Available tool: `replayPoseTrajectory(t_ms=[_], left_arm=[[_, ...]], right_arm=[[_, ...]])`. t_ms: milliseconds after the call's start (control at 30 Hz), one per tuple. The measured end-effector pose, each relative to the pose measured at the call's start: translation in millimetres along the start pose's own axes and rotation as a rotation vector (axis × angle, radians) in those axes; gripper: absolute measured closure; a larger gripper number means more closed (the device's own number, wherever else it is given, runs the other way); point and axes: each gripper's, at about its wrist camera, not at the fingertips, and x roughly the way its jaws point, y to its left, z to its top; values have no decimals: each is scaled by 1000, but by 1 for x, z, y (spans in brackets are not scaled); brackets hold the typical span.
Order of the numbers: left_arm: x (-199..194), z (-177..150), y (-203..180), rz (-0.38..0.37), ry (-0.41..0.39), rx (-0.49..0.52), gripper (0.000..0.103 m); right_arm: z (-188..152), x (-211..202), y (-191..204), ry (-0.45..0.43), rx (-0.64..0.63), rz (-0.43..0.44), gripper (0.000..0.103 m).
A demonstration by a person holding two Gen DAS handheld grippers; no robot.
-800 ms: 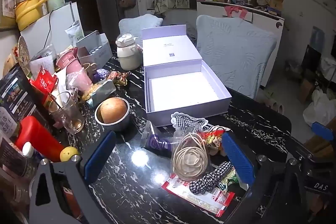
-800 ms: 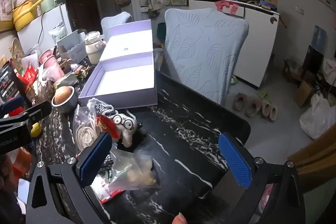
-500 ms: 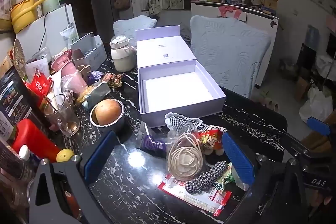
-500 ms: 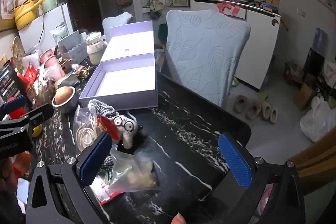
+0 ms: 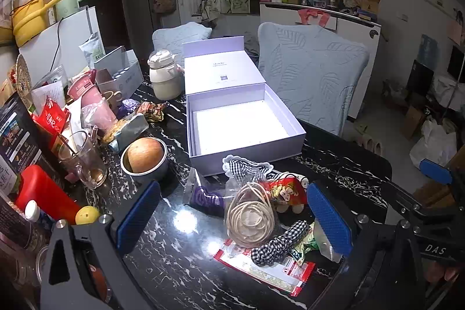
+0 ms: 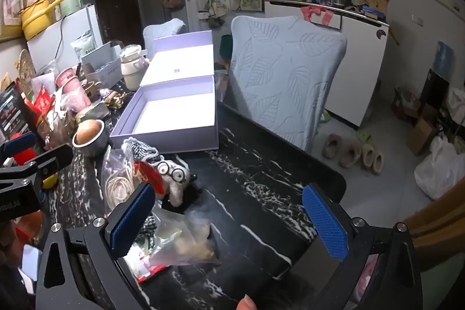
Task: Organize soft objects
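On the black marbled table (image 5: 162, 260), we see both grippers, left (image 5: 232, 215) and right (image 6: 229, 218), spread wide and empty; the checked cloth (image 5: 245, 166), coiled cord (image 5: 250, 218) and plush toy (image 6: 174, 176) lie heaped before the rigid lilac box (image 5: 241, 124).

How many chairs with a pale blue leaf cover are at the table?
2: the near chair behind the open box's right side, the far chair behind the cream jug. Others may be hidden.

black frames, blue textured pads (image 5: 330, 218)
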Motion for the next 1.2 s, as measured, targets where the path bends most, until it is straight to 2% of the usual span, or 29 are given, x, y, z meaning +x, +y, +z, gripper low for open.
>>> replayPoseTrajectory(t_ms=[1200], left_arm=[[-5,-1,-5,-17,-1,11,0]], right_arm=[[-4,-8,-6,-10,-2,7,0]])
